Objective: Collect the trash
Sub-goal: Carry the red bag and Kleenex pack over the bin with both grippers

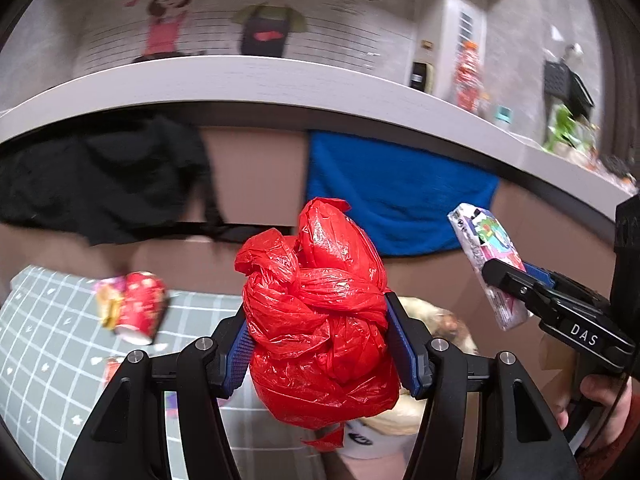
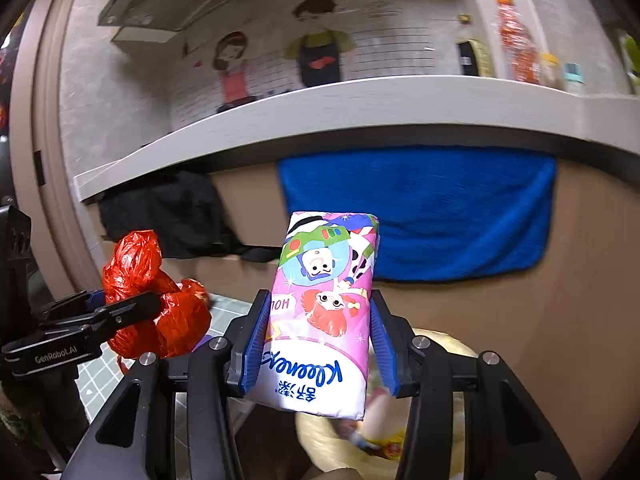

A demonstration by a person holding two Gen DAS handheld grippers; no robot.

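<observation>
Towel [image 2: 420, 212] and black garment [image 1: 104, 176] hang beneath counter [image 1: 240, 80].

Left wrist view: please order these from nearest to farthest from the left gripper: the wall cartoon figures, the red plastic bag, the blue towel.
1. Red plastic bag: clamped in the left gripper.
2. Blue towel: hanging behind, slightly right, under the counter.
3. Wall cartoon figures: farthest, above the counter.

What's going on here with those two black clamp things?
A person is collecting trash with a handheld gripper in each hand. The left gripper is clamped on a knotted red plastic bag, and the right gripper grips a pink Kleenex tissue pack. Both are held in the air in front of a counter with a blue towel hanging from it. A crushed red cup lies on the checked mat.
</observation>
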